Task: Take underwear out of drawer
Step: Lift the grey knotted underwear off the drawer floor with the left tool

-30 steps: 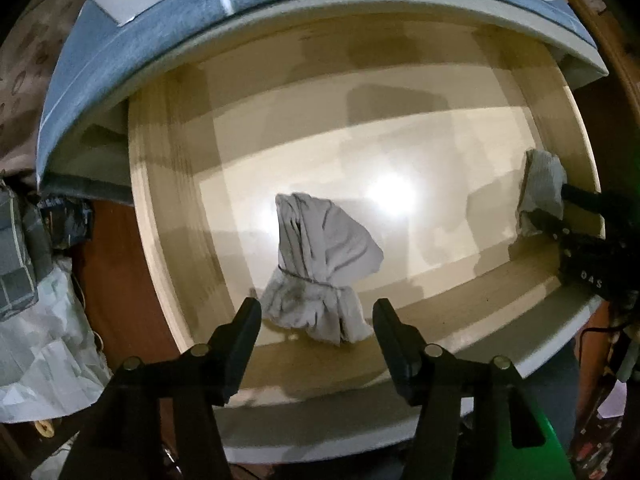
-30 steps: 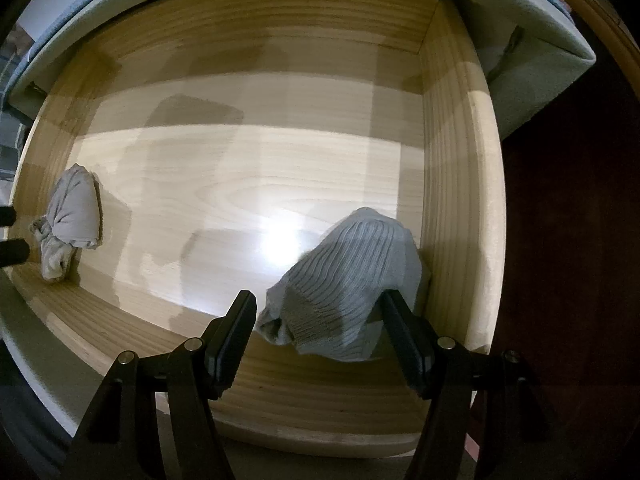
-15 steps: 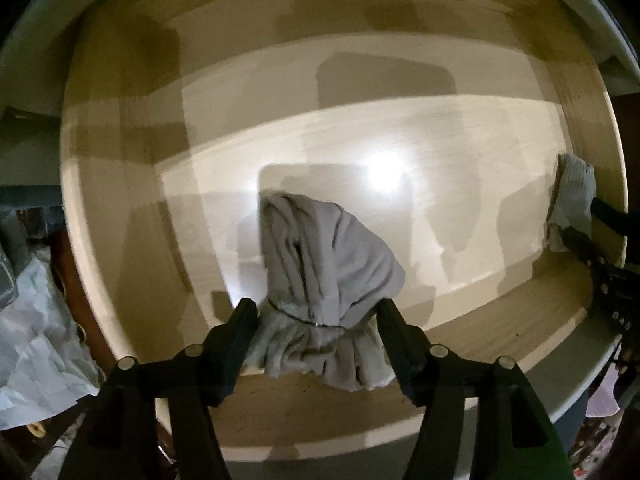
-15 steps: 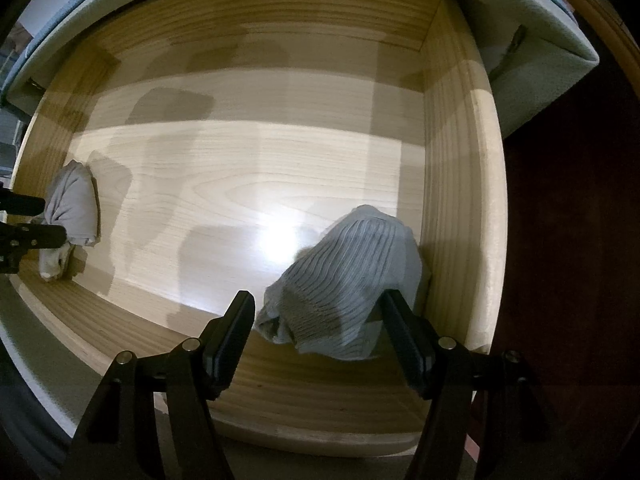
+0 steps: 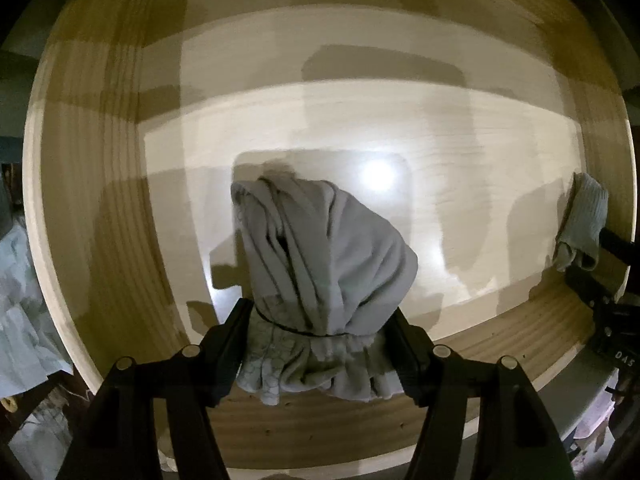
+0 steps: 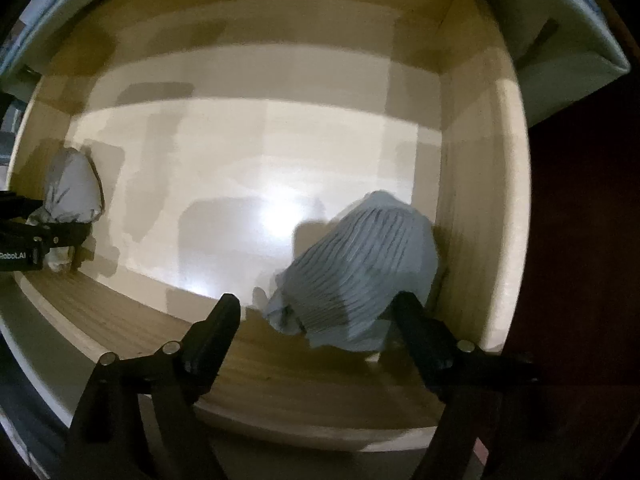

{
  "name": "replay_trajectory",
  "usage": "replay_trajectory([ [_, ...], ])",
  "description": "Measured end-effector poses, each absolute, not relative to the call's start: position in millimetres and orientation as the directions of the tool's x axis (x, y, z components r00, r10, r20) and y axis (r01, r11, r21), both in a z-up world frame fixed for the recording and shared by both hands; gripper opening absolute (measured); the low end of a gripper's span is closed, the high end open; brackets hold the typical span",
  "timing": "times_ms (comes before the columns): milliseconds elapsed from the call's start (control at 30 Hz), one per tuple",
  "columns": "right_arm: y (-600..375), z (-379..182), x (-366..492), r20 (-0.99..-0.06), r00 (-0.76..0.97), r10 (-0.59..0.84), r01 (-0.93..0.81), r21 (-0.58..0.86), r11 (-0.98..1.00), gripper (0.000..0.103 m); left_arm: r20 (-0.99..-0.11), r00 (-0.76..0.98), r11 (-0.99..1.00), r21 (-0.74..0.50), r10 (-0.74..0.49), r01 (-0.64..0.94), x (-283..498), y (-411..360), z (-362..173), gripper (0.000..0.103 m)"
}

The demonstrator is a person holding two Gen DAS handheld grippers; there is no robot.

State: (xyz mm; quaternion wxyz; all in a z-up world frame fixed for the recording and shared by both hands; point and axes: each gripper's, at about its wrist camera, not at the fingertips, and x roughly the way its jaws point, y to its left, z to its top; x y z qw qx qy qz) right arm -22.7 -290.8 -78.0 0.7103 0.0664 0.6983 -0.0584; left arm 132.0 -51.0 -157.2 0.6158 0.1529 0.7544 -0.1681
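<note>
A wooden drawer (image 5: 100,200) holds two rolled pieces of underwear. The grey one (image 5: 328,256) lies near the front wall. My left gripper (image 5: 320,320) points down over it, wide open, with one finger on each side of its gathered waistband. The pale ribbed one (image 6: 360,264) sits in the right front corner. My right gripper (image 6: 316,308) straddles it with its jaws opening. Its right finger is at the cloth and its left finger (image 6: 224,320) stands apart. Each gripper also shows at the edge of the other's view, along with the other piece: ribbed (image 5: 584,220), grey (image 6: 74,192).
The drawer's right wall (image 6: 480,200) stands close beside the ribbed piece. A grey-blue furniture edge (image 6: 560,40) overhangs the drawer's back. Crumpled pale cloth or plastic (image 5: 20,300) lies outside the drawer on the left. Dark floor (image 6: 580,240) shows on the right.
My left gripper has come down into the drawer until its fingers flank the grey bundle. The right gripper's jaws have widened, and its left finger has drawn away from the ribbed piece.
</note>
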Motion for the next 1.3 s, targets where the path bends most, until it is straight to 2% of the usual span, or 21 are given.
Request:
replay_trajectory([
  [200, -299.6, -89.2, -0.2, -0.996, -0.083, 0.030, 0.214, 0.012, 0.977, 0.084, -0.978, -0.207, 0.907, -0.081, 0.007, 0.414, 145.0, -33.3, -168.1, 0.066],
  [567, -291.6, -106.6, 25.0, -0.985, -0.158, -0.065, 0.154, -0.089, 0.984, 0.086, -0.982, -0.186, 0.907, -0.080, -0.001, 0.414, 131.9, -37.7, -168.6, 0.065],
  [767, -285.6, -102.3, 28.1, -0.987, -0.136, -0.084, 0.137, -0.102, 0.985, 0.079, -0.986, -0.166, 0.909, -0.073, -0.004, 0.411, 125.3, -39.5, -163.0, 0.060],
  [1133, -288.5, -108.8, 34.2, -0.985, -0.125, -0.115, 0.138, -0.132, 0.982, 0.082, -0.991, -0.133, 0.906, -0.059, -0.003, 0.419, 110.8, -40.8, -157.8, 0.056],
  [1300, -273.9, -115.1, 33.5, -0.975, -0.125, -0.185, 0.095, -0.197, 0.976, 0.072, -0.993, -0.118, 0.906, -0.051, -0.001, 0.421, 112.5, -39.5, -147.8, 0.055],
])
